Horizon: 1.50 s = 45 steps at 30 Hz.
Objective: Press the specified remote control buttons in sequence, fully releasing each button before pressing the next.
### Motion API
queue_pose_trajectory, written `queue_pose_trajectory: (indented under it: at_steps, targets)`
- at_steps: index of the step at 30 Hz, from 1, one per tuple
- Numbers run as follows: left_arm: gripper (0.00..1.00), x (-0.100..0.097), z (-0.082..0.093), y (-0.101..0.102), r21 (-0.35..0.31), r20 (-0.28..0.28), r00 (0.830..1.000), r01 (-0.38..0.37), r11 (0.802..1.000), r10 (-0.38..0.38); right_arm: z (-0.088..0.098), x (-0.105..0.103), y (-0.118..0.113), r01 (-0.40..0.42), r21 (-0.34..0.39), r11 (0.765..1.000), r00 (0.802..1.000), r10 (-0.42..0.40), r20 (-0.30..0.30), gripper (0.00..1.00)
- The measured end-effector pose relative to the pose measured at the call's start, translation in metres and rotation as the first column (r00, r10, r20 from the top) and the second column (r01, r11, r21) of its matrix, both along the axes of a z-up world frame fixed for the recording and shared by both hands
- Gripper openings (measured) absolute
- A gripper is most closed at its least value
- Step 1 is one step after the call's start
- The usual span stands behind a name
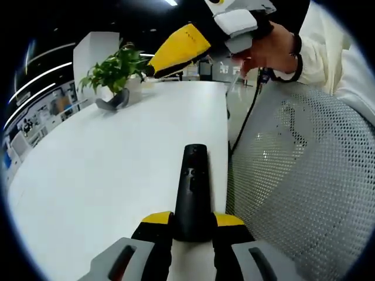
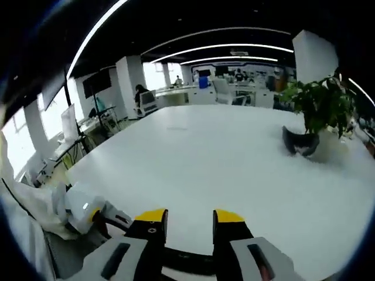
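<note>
L gripper (image 1: 192, 225) is clamping the remote's (image 1: 193, 190) near end; its long axis is running straight out from the jaws over the table (image 1: 105, 175). R gripper (image 2: 188, 225) is gaping, gripping nothing, hovering above, so it's the free presser.

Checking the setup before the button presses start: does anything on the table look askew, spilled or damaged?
Nothing stands out. The black remote sits straight between the left gripper jaws, and the potted plant stands upright on the white table.

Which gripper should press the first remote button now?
Right. The left gripper is shut on the remote, steadying it on the table; the right gripper hangs free above, jaws empty.
</note>
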<state>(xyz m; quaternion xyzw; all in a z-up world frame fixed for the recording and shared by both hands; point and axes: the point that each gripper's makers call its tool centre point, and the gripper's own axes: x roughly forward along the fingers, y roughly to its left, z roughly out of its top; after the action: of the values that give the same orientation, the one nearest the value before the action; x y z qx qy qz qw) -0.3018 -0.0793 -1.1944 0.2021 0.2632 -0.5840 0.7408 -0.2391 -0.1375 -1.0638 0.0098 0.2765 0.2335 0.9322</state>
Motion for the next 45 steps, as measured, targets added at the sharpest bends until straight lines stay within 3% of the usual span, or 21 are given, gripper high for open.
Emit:
queue_pose_trajectory:
  at_steps: [7, 13, 16, 22, 25, 30, 34, 39, 45]
  targets:
    - [0.25, 0.0, 0.0, 0.0, 0.001, 0.001, 1.0, 0.001, 1.0, -0.001, 0.0, 0.006, -0.019, 0.075, -0.036, 0.997, 0.994, -0.072, 0.086, 0.73]
    - [0.25, 0.0, 0.0, 0.0, 0.004, 0.001, 1.0, 0.0, 1.0, 0.0, -0.015, 0.003, -0.035, 0.134, -0.065, 0.989, 0.99, -0.13, 0.057, 0.84]
    - [0.25, 0.0, 0.001, 0.0, 0.004, 0.001, 1.0, 0.0, 1.0, 0.0, -0.009, 0.011, -0.046, 0.191, -0.092, 0.977, 0.976, -0.179, 0.122, 0.92]
    - [0.25, 0.001, 0.0, 0.0, 0.017, -0.002, 1.0, -0.003, 1.0, 0.003, -0.008, 0.011, -0.046, 0.193, -0.117, 0.974, 0.973, -0.174, 0.151, 0.94]
    - [0.25, 0.002, 0.0, -0.002, 0.013, 0.0, 1.0, -0.009, 1.0, 0.009, -0.017, 0.009, -0.043, 0.165, -0.158, 0.974, 0.982, -0.148, 0.115, 0.91]
    - [0.25, 0.002, 0.0, -0.002, 0.02, -0.002, 1.0, -0.012, 1.0, 0.012, -0.011, 0.01, -0.044, 0.17, -0.175, 0.97, 0.977, -0.142, 0.161, 0.92]
    - [0.24, 0.003, 0.0, -0.002, 0.037, -0.005, 1.0, -0.003, 0.999, 0.003, -0.013, 0.012, -0.048, 0.186, -0.181, 0.966, 0.975, -0.159, 0.155, 0.99]
    - [0.24, 0.007, 0.001, 0.0, 0.072, 0.026, 0.999, 0.039, 0.997, -0.041, -0.015, 0.011, -0.048, 0.176, -0.179, 0.968, 0.978, -0.152, 0.141, 0.99]
    - [0.24, 0.016, 0.001, 0.004, 0.09, 0.01, 0.998, 0.065, 0.994, -0.066, -0.024, 0.009, -0.042, 0.139, -0.22, 0.965, 0.987, -0.116, 0.114, 0.99]
